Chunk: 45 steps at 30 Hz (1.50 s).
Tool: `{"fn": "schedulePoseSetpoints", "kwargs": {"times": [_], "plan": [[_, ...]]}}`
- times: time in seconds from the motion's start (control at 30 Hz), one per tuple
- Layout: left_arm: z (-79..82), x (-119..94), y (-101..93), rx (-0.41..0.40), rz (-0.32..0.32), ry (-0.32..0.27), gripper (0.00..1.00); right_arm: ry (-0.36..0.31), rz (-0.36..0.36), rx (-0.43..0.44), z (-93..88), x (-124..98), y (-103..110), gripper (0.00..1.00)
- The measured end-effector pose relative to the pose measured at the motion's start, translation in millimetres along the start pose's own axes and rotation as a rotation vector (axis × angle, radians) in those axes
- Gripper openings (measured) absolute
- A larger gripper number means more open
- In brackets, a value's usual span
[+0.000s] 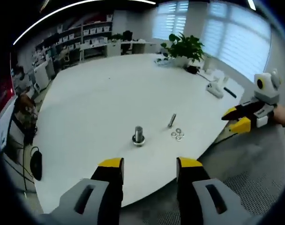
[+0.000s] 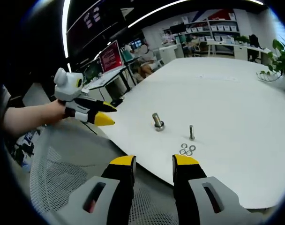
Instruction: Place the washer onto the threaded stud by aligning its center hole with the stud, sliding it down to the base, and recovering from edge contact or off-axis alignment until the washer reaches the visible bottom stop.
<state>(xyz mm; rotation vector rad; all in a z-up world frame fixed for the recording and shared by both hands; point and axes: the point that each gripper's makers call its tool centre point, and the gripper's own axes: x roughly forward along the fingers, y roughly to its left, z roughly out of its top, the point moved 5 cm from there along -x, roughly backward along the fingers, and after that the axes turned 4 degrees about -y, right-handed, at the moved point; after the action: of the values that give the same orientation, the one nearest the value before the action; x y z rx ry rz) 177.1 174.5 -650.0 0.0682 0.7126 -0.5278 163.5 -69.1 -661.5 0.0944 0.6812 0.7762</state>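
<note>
Left gripper view, near to far. Left gripper (image 1: 149, 169) low in front, yellow-tipped jaws apart, nothing between them, hanging over grey mesh just off the edge of the white counter (image 1: 95, 112). On the counter, three washers (image 1: 177, 134): small, flat, silvery rings lying in a tight cluster, touching or nearly so. Just beyond them, one slim bolt (image 1: 172, 120), standing a little tilted. To their left, well clear, one thick stud (image 1: 138, 135), upright on a wide round base, bare. At the right edge, right gripper (image 1: 236, 118) held off the counter by a hand (image 1: 284, 115), jaws slightly parted and empty. Far side: one potted plant (image 1: 183, 47).

Right gripper view, near to far. Right gripper (image 2: 153, 165) at the bottom, jaws spread, empty. Same three washers (image 2: 187, 150) near the counter (image 2: 227, 93) edge, bolt (image 2: 191, 132) just behind, stud (image 2: 157, 122) to the left. Left gripper (image 2: 105, 114) off the edge, jaws parted.
</note>
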Motion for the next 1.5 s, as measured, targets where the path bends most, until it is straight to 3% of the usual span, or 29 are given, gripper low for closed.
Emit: {"fn": "schedulePoseSetpoints", "kwargs": {"times": [0.13, 0.27, 0.33, 0.43, 0.53, 0.63, 0.77, 0.9, 1.0, 1.1, 1.2, 1.5], "plan": [[-0.9, -24, -0.5, 0.005, -0.046, -0.03, 0.46, -0.002, -0.006, 0.003, -0.3, -1, -1, 0.34], [0.5, -41, 3.5, 0.14, -0.009, -0.028, 0.46, -0.016, -0.015, 0.019, 1.1, -2, -3, 0.34], [-1.7, -40, 14.2, 0.13, 0.018, -0.07, 0.45, -0.019, -0.016, 0.019, 1.3, -2, -3, 0.34], [0.0, -37, 19.7, 0.031, 0.034, -0.143, 0.45, -0.008, -0.009, 0.011, 0.3, -1, -1, 0.34], [-1.4, -37, 14.4, 0.049, -0.004, -0.099, 0.44, 0.002, -0.007, 0.001, -1.5, -1, 0, 0.34], [-0.4, -36, 11.8, 0.068, -0.02, -0.115, 0.44, -0.005, -0.019, 0.02, -0.9, -2, -2, 0.34], [-9.2, -32, 17.2, 0.13, -0.022, -0.087, 0.44, 0.005, -0.016, 0.012, -1.5, -1, -2, 0.34], [-16.3, -31, 14.4, 0.123, -0.05, -0.076, 0.44, 0.026, -0.02, 0.006, -4.2, 0, -2, 0.34], [-12.8, -36, 11.1, 0.164, -0.049, -0.114, 0.43, 0.029, -0.042, 0.018, -4.5, 0, -5, 0.34], [-6.0, -38, 16.2, 0.117, -0.024, -0.169, 0.42, 0.035, -0.052, 0.022, -5.1, 0, -6, 0.34], [0.5, -41, 14.7, 0.14, -0.014, -0.221, 0.41, 0.07, -0.056, 0.006, -8.7, 1, -6, 0.35], [-7.0, -37, 6.9, 0.13, -0.084, -0.175, 0.41, 0.072, -0.101, 0.02, -9.3, -1, -11, 0.36]]}}
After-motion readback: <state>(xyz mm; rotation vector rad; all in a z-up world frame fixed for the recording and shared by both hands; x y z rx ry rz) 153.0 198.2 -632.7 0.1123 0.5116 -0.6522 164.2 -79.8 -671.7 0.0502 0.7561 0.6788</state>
